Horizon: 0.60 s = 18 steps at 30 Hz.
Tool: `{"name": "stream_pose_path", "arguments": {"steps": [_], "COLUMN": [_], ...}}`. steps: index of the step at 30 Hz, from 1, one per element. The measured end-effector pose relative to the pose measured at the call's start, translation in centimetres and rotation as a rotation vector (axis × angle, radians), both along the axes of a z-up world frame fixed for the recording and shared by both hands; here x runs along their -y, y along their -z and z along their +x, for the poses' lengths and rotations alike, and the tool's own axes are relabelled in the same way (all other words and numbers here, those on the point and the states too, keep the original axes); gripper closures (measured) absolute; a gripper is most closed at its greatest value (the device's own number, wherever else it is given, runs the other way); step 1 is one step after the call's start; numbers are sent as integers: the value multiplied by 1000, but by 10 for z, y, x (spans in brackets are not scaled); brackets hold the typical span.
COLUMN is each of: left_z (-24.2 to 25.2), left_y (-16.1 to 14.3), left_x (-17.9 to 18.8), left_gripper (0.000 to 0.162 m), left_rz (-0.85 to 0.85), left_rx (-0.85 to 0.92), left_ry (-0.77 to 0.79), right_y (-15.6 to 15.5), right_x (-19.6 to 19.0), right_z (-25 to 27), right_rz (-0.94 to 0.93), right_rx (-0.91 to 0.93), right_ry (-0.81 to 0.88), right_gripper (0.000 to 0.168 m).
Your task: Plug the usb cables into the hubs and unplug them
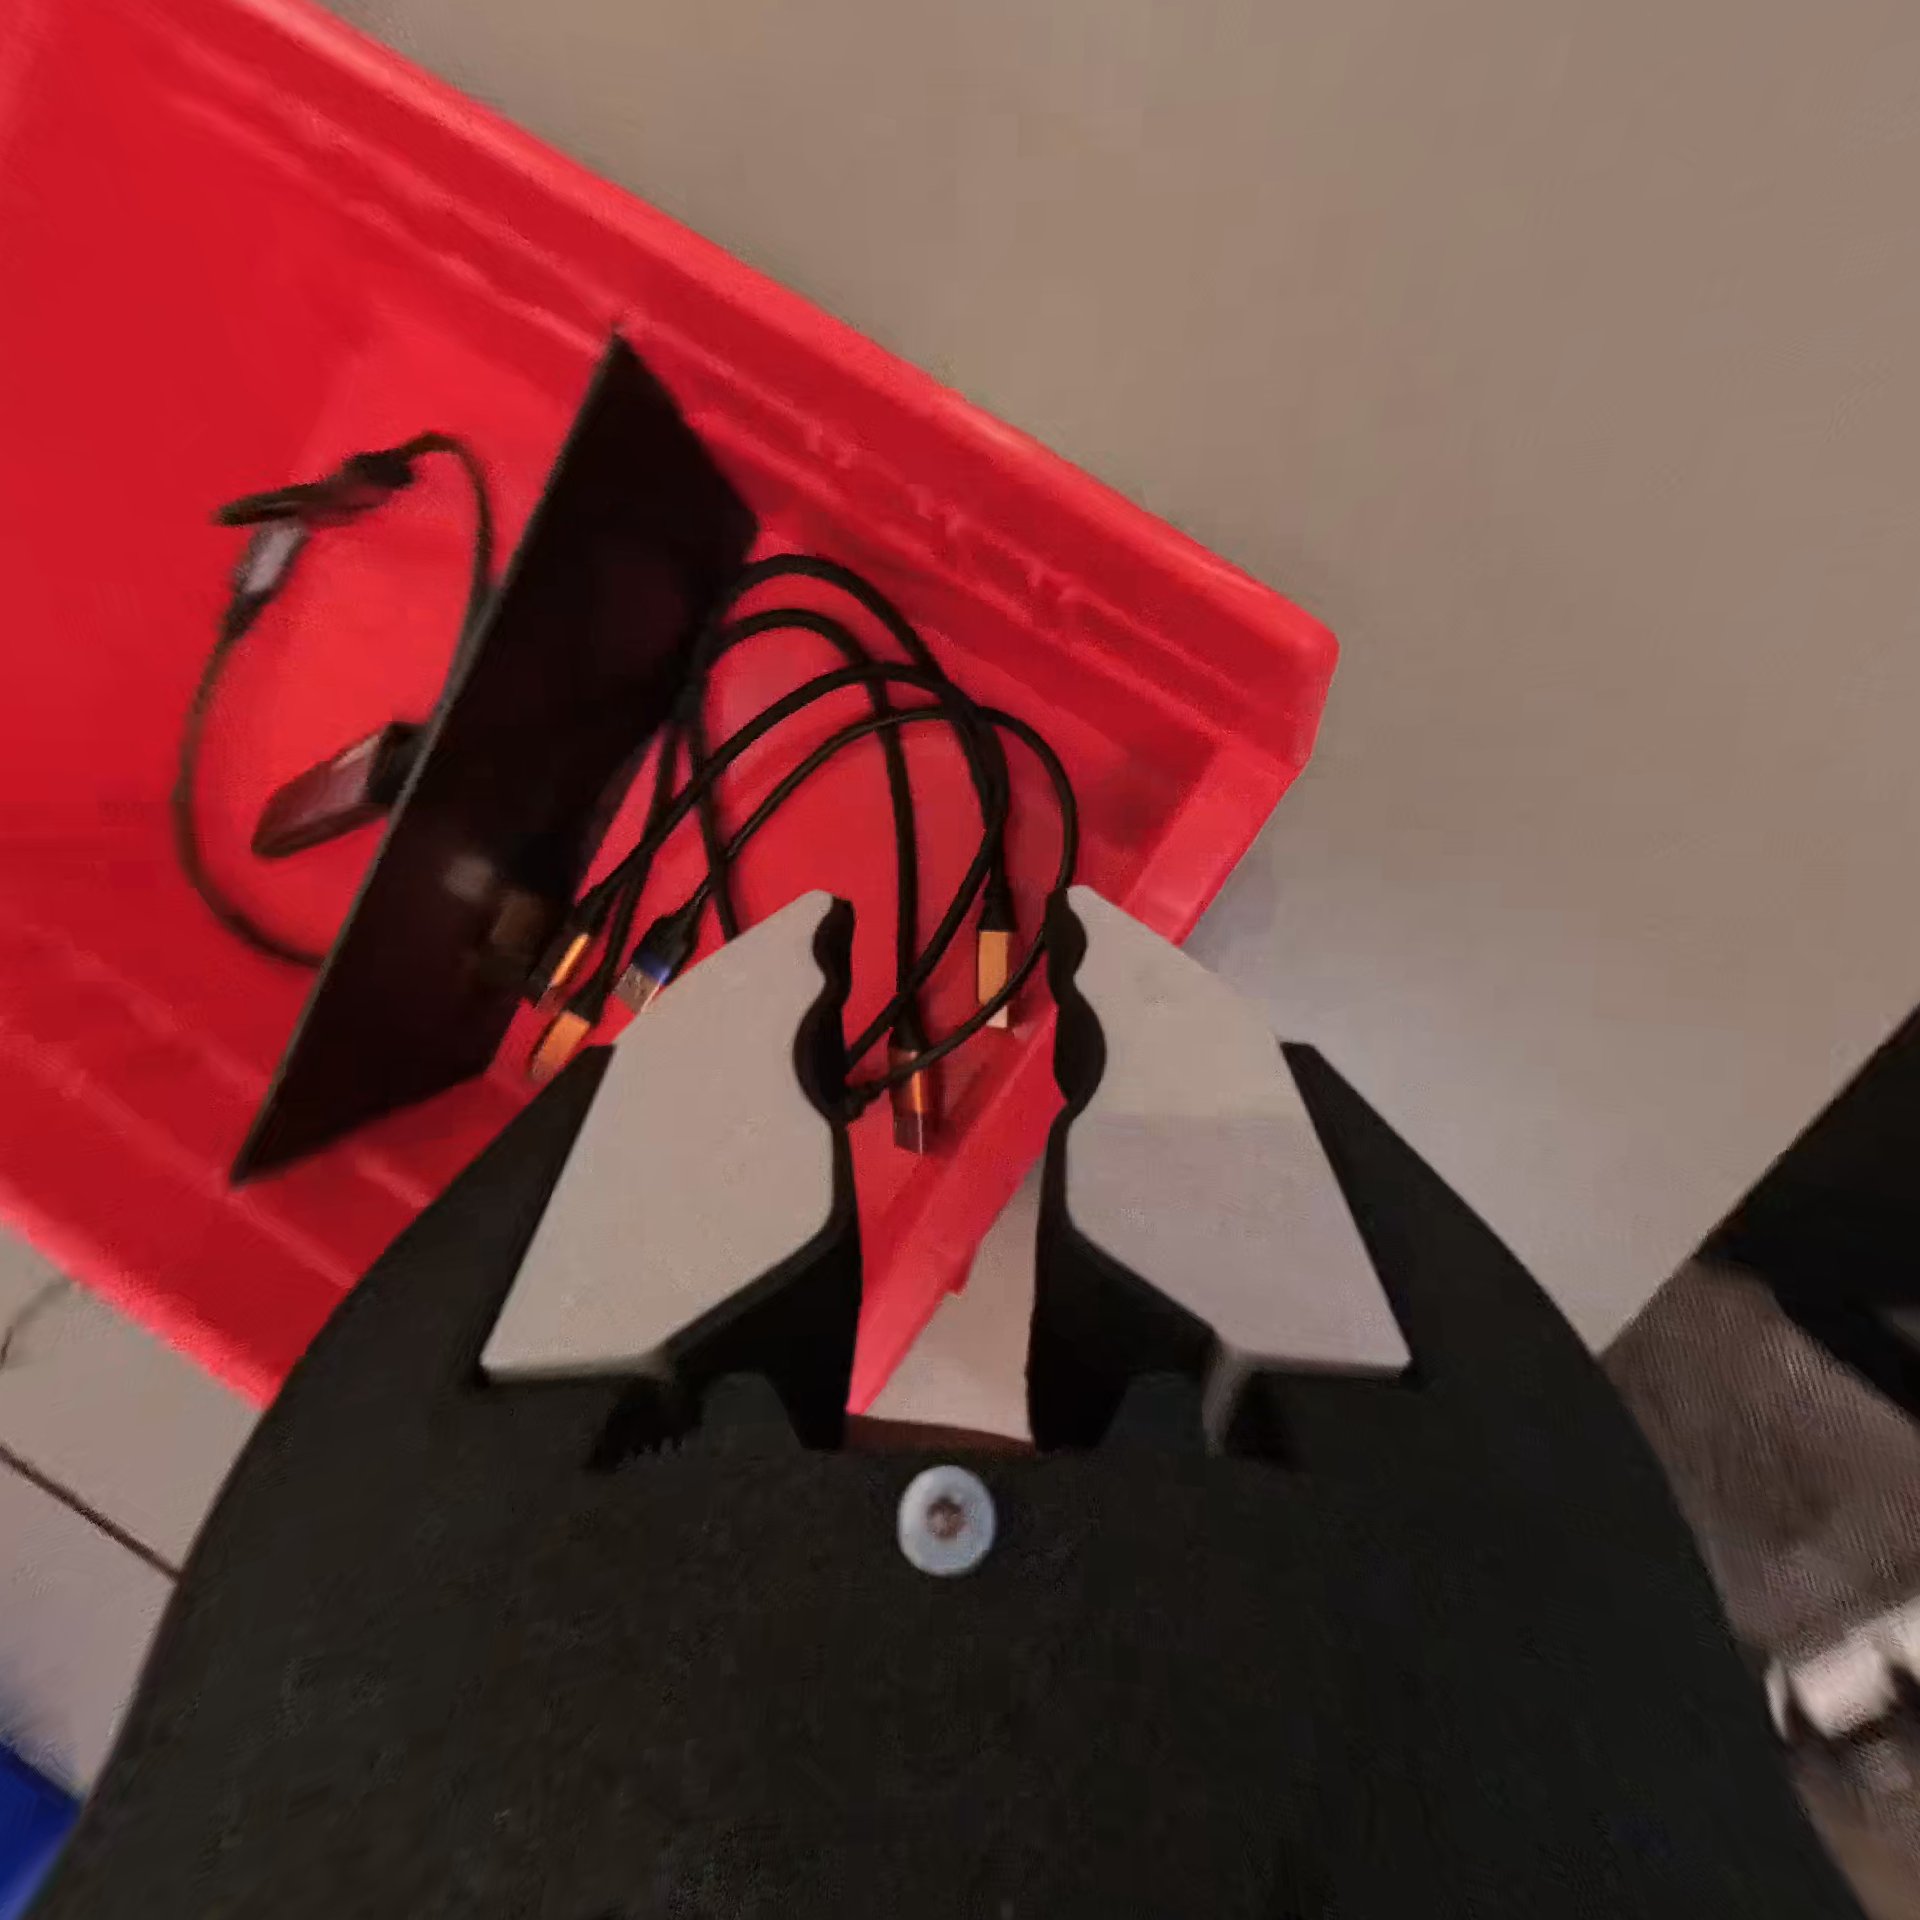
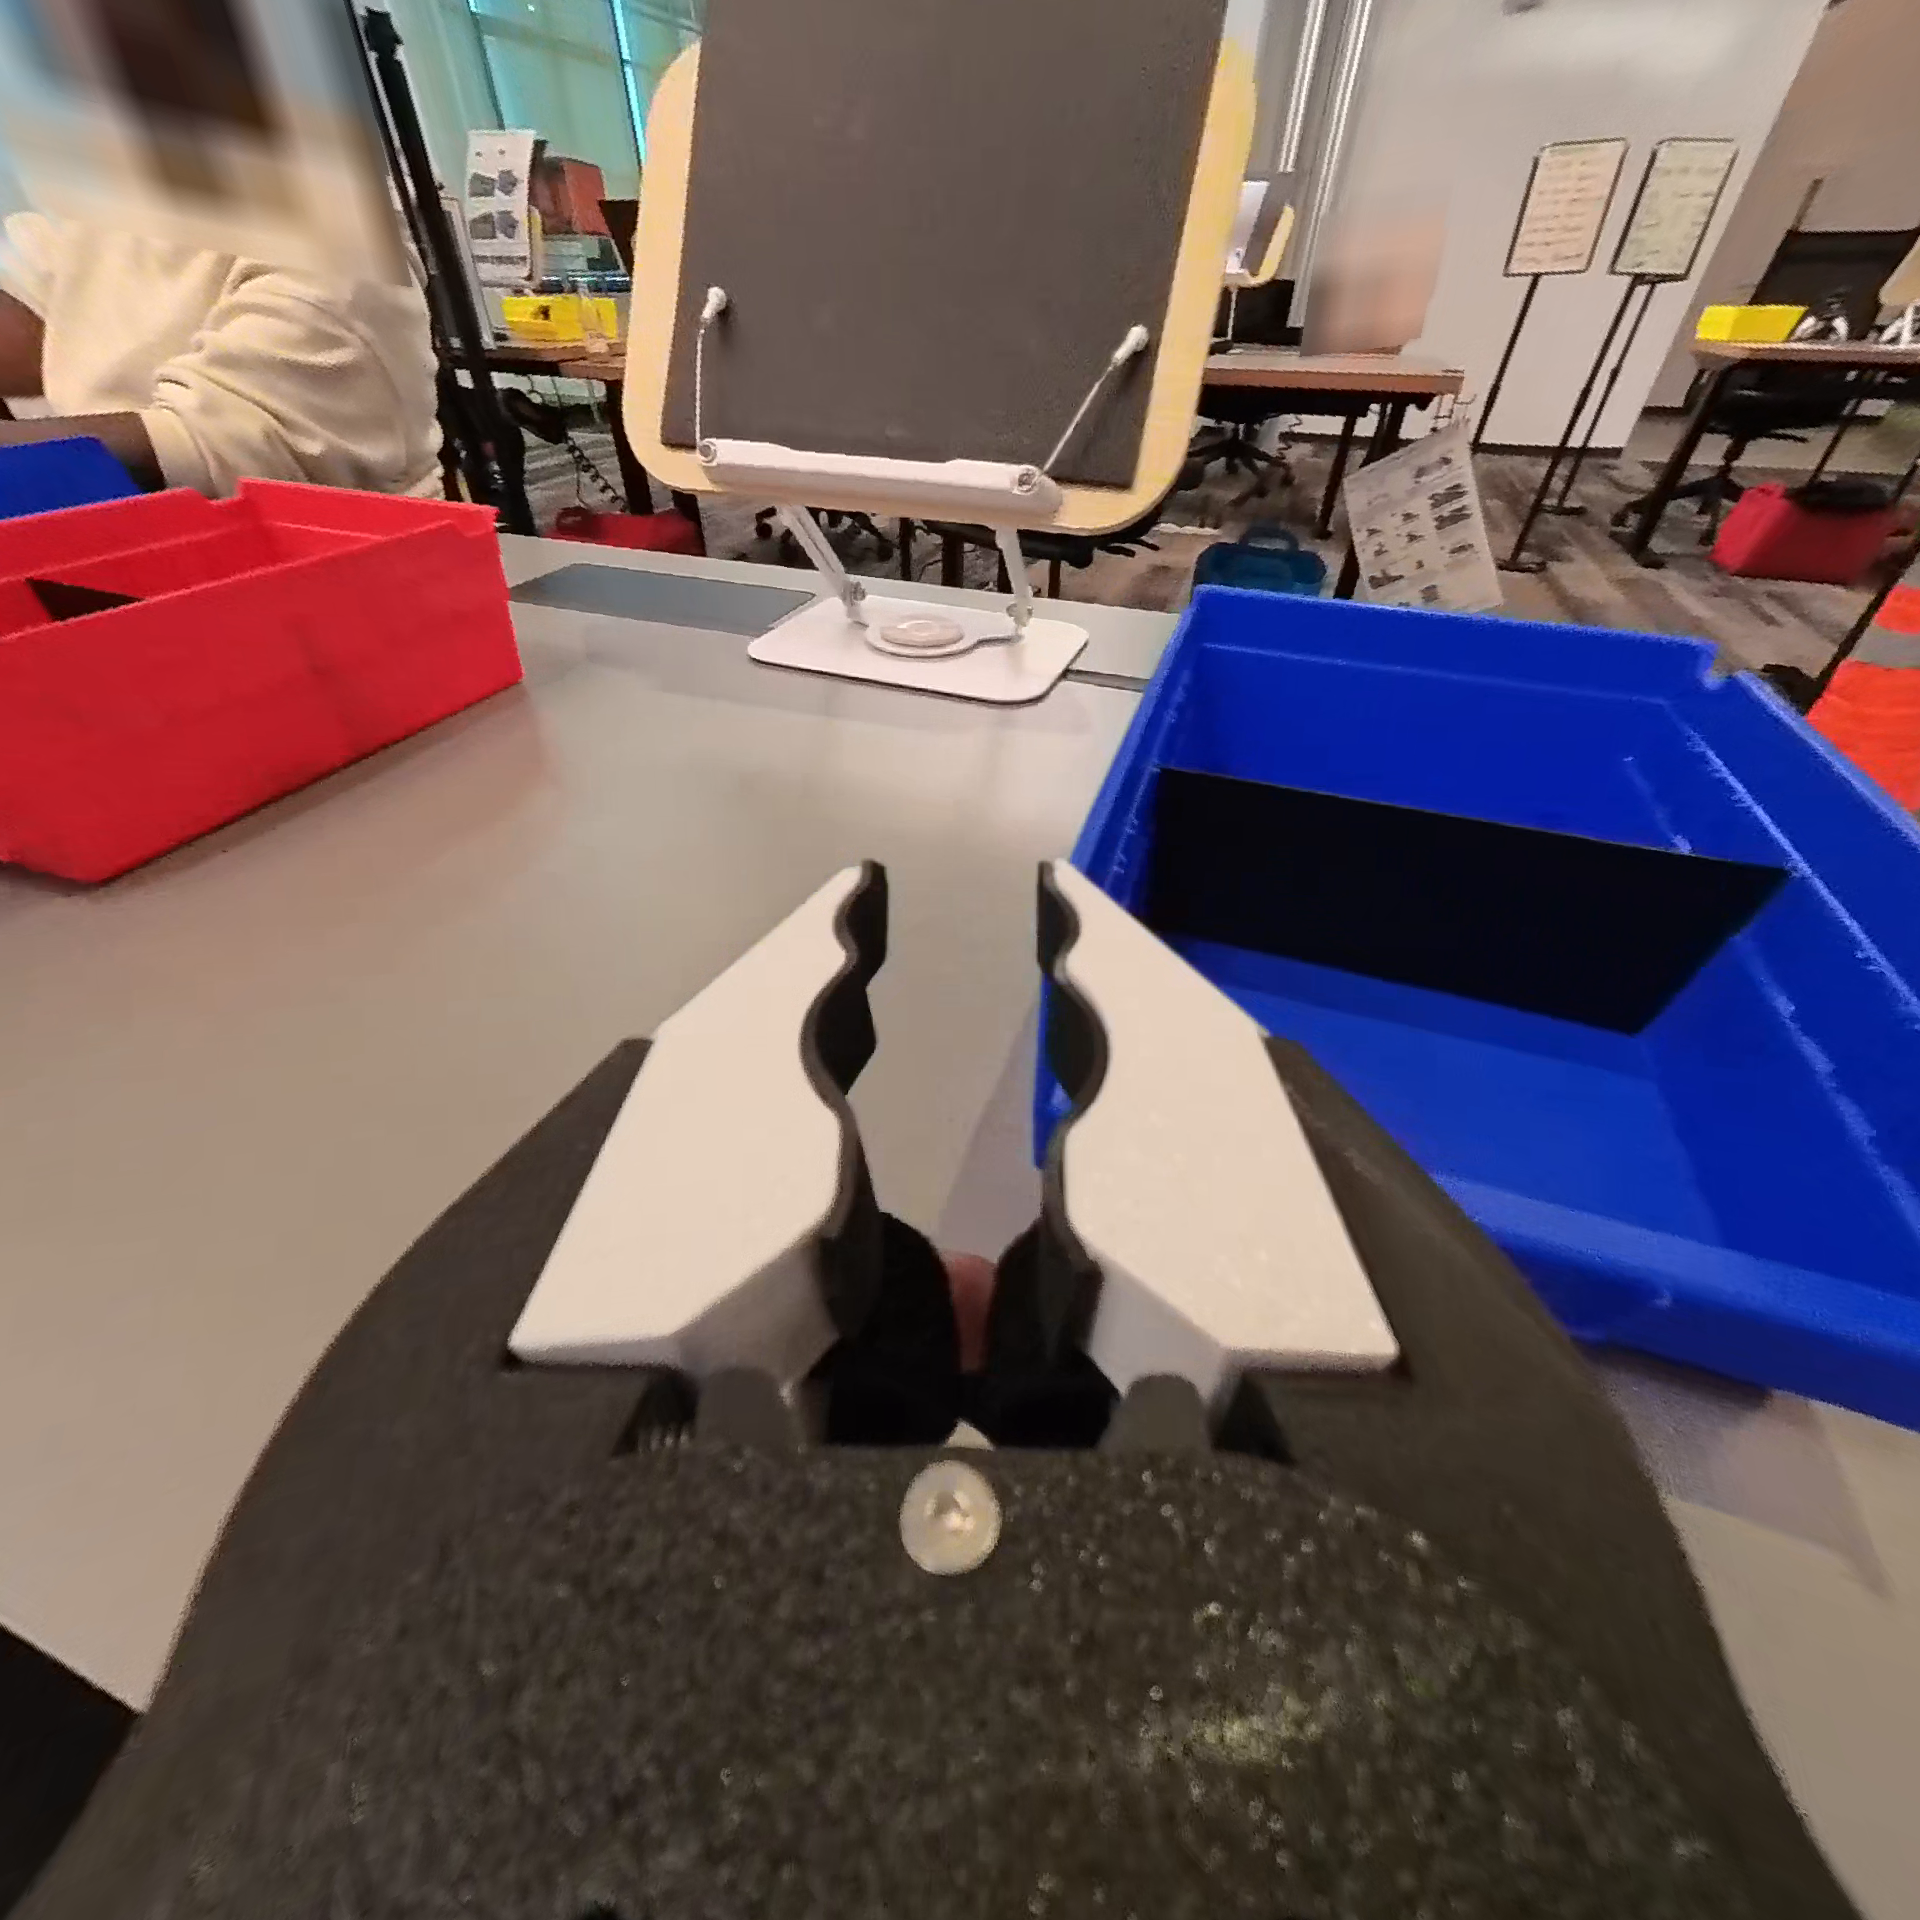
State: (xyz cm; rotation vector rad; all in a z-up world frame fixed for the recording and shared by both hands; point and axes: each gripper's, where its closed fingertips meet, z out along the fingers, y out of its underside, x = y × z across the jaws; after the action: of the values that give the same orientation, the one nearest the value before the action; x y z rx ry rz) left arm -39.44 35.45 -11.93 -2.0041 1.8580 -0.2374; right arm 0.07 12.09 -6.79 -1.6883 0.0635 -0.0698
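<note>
both grippers are ours, one in each hand. our left gripper (image 1: pixel 948 904) hangs over the red bin (image 1: pixel 312 312), looking steeply down into it, its jaws parted with a clear gap between the pale fingers (image 1: pixel 717 1091). we see nothing pinched between them. a black divider (image 1: pixel 540 748) splits the bin. on the side nearer us lies a tangle of black cables (image 1: pixel 894 727), their loops spreading toward twelve o'clock from the fingertips. several orange plugs (image 1: pixel 992 961) and one blue plug (image 1: pixel 649 961) lie at the cable ends; one orange plug sits right in the gap between the fingers, and a cable loop passes just beside the inner edge of the left finger, though we cannot tell whether it touches. at about ten o'clock, beyond the divider, a second black cable (image 1: pixel 208 727) curls in the other compartment, blurred. the bin rests on a grey table (image 1: pixel 1455 416).

our right gripper (image 2: pixel 962 883) is held low over the same table (image 2: pixel 416 1039), jaws likewise apart and grasping nothing, with bare tabletop showing between the fingers. a blue bin (image 2: pixel 1558 1299) stands just beside the right finger, at about two o'clock, with a black divider (image 2: pixel 1455 894) across it. the red bin (image 2: pixel 260 707) sits well apart at ten o'clock. at twelve o'clock, farther back, a white stand (image 2: pixel 914 644) props a dark panel (image 2: pixel 935 229). a person in a cream sleeve (image 2: pixel 239 353) sits behind the red bin.
</note>
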Motion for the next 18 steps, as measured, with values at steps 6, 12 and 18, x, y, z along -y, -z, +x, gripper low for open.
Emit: {"name": "stream_pose_path", "arguments": {"steps": [6,12,18], "left_z": [20,7,8], "left_y": [44,72,74], "left_x": [-14,-26,-28], "left_gripper": [126,133,158], "left_rz": [-185,-217,-159], "left_rx": [-168,-201,-190], "left_ry": [28,-18,24], "right_y": [10,29,30], "right_x": [-9,-16,-20], "right_z": [3,5,0], "right_rz": [-21,-59,-63], "right_rx": [-65,-151,-148], "right_ry": [-19,-37,-58], "right_gripper": [141,141,141]}}
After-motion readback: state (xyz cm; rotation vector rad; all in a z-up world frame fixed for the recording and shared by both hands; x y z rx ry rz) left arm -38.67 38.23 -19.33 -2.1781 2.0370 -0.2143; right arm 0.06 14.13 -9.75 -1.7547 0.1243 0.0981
